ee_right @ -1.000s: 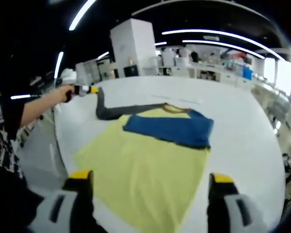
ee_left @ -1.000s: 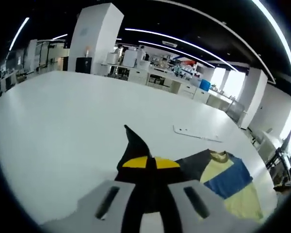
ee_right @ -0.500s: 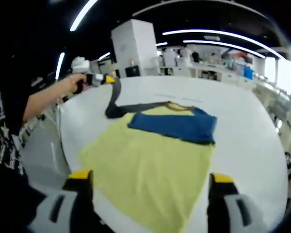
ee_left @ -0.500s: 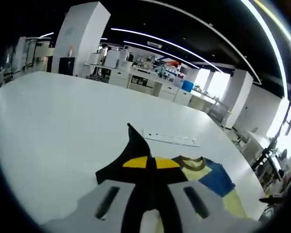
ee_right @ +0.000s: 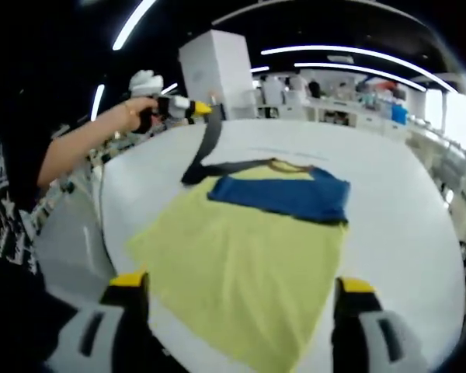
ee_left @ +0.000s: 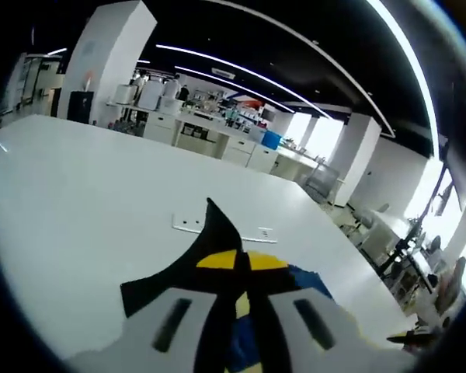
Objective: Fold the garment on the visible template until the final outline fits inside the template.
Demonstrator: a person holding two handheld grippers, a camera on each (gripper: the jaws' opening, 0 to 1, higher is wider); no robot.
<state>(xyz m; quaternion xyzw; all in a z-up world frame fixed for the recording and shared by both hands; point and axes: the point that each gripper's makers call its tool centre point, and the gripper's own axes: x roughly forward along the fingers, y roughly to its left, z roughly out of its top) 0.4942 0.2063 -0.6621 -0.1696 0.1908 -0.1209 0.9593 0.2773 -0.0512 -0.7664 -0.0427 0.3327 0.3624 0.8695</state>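
One dark grey sleeve (ee_left: pixel 210 249) is pinched between the pressed jaws of the left gripper (ee_left: pixel 242 260) at 6 o'clock in the left gripper view; the white counter (ee_left: pixel 78 194) has swung since a second ago.

In the right gripper view, spread jaws of the right gripper (ee_right: pixel 237 291) frame the yellow and blue shirt (ee_right: pixel 241 256); at 11 o'clock the sleeve has risen toward the body, so the inward fold is under way.

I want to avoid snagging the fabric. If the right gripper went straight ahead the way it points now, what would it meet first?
Likely the yellow shirt: its near hem lies between the open right gripper jaws, just ahead. Depth is unclear, so it might pass above the cloth.
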